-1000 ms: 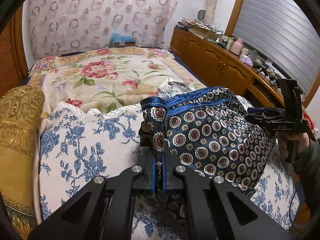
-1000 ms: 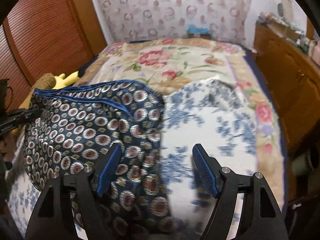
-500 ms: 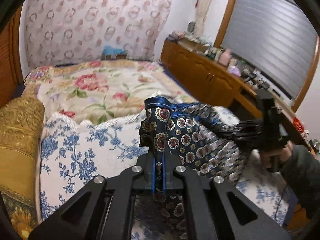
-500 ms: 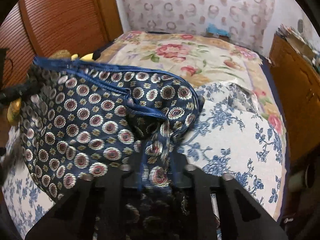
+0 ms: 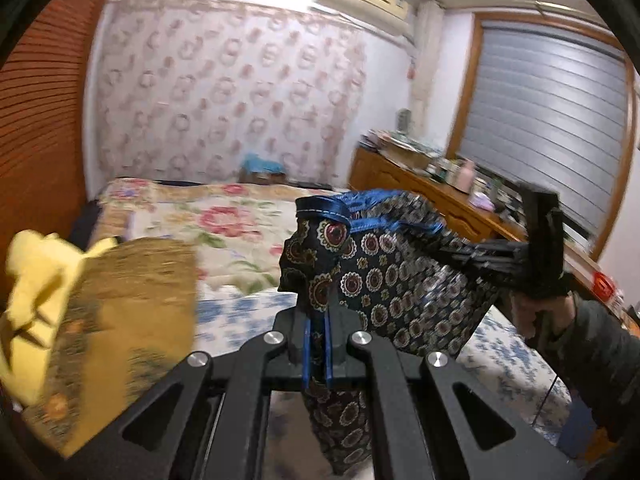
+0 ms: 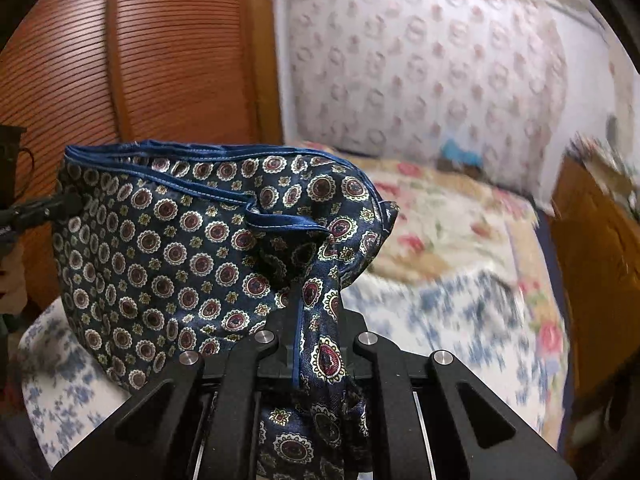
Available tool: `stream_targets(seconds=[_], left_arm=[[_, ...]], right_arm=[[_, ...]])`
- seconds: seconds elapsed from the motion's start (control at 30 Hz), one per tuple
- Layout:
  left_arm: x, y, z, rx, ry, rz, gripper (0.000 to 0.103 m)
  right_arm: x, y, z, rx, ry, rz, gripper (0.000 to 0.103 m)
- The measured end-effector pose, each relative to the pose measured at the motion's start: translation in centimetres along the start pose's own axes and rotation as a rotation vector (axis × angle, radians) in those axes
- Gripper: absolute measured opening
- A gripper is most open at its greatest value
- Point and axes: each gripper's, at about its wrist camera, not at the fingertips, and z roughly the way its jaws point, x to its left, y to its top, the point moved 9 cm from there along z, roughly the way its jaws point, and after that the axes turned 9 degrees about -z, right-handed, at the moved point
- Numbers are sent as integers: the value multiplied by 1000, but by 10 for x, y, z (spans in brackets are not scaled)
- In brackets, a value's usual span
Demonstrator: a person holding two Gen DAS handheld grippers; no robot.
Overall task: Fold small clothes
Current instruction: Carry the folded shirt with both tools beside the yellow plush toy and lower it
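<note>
Left tongs (image 5: 316, 354) pinching patterned shorts (image 5: 394, 280) at one waistband end. Right tongs (image 6: 318, 354) closing on the other end. Stretched taut above the bed (image 6: 448, 264).

Soft, even indoor light fills both views, with no hard shadows or glare. Fisheye distortion bends the edges, and dark vignetting rings the corners. Motion blur smears the bed (image 6: 460, 264) and the far right dresser (image 5: 424, 196); the near garment (image 6: 192, 248) stays sharp.
</note>
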Motion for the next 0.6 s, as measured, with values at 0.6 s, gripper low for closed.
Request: stream_targets(seconds=[0.6], left_arm=[[195, -62, -72, -53, 351, -279, 2]], right_arm=[[216, 199, 187, 32, 201, -542, 8]])
